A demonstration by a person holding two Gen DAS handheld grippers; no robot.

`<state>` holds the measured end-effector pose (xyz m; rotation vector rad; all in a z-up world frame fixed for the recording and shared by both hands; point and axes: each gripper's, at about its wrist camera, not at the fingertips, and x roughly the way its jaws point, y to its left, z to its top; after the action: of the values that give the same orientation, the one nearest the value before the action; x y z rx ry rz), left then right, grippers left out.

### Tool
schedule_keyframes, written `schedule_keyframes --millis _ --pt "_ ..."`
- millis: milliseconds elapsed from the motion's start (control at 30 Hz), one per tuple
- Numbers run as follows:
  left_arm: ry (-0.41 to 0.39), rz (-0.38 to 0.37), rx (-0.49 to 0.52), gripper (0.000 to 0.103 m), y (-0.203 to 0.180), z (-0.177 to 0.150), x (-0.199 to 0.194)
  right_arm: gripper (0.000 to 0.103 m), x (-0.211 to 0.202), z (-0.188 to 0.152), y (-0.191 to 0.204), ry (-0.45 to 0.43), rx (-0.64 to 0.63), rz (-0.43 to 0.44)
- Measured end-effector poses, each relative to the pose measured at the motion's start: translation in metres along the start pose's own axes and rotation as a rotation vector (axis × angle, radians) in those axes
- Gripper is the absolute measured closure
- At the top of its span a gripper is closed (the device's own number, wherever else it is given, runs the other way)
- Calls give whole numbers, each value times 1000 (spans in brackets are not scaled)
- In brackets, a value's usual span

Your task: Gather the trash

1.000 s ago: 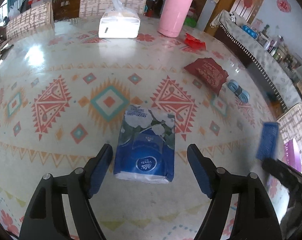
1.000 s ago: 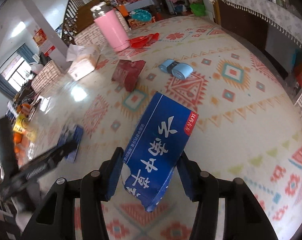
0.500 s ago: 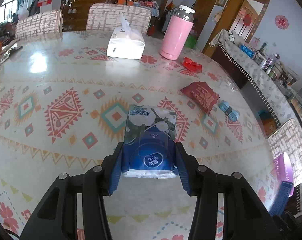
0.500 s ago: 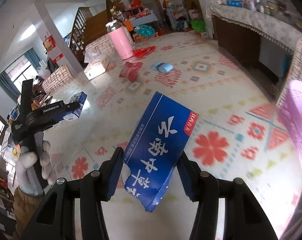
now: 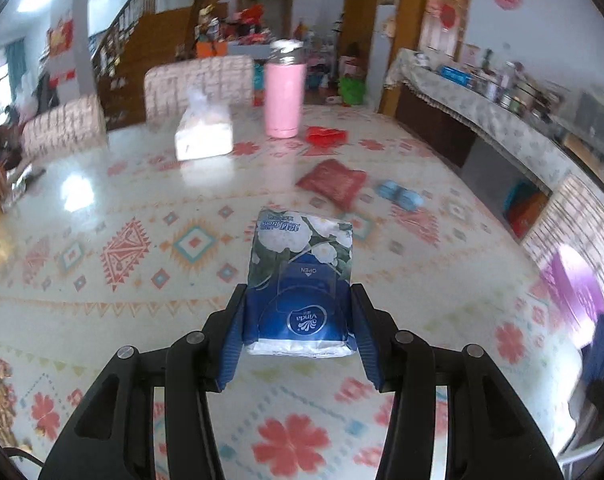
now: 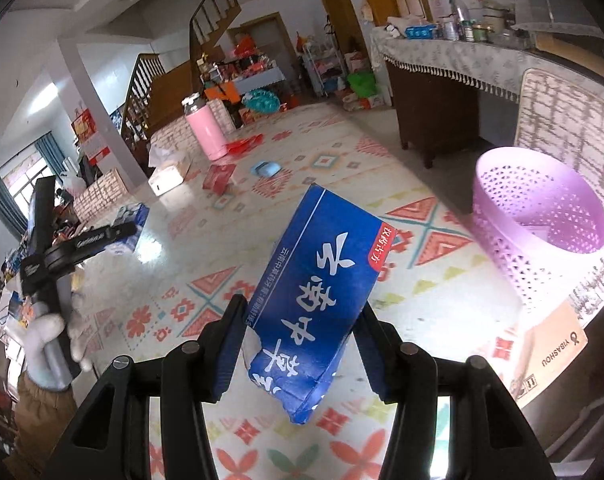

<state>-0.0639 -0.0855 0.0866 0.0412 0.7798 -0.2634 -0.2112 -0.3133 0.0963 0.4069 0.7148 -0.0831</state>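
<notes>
Open room: the patterned table lies bare in front of and to the left of the left gripper; litter sits further back. In the right wrist view the table's rounded edge curves close past the purple basket, with the floor and a dark sideboard beyond.
Basket: a perforated purple tub just off the table's near-right edge, beside a cardboard box; its mouth is open and faces up.
Left gripper: clamped on a blue tissue pack, pads pressing both sides of its near end, the pack raised clear of the tabletop.
Tissue pack: soft plastic, white flowers on green at the far end, a blue panel and round logo at the near end.
Right gripper: clamped on a blue carton, held in the air and tilted, near the basket and left of it.
Carton: blue card with large white characters, a red tab at one corner, its lower end torn and crumpled.
Table: glossy cloth with coral and teal diamonds; on it a pink flask, a white tissue box, two red wrappers and a light blue item.
Room: a staircase, wooden doors and cluttered shelves behind.
</notes>
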Motion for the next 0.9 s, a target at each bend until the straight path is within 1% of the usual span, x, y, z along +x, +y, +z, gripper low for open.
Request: schedule_keyframes --millis 133,300,533,900 --pt "-51 48 72 55 -30 -4 -30 46 -8 -5 -11 -18 14 22" --pt "-87 96 154 55 -63 -13 -51 46 -11 -10 -20 -22 22 38" --pt "-112 91 232 54 -101 -18 -61 46 -13 -7 -37 -36 38 44" --pt "-106 83 320 54 -154 -17 -53 46 -19 2 -74 -50 71 35"
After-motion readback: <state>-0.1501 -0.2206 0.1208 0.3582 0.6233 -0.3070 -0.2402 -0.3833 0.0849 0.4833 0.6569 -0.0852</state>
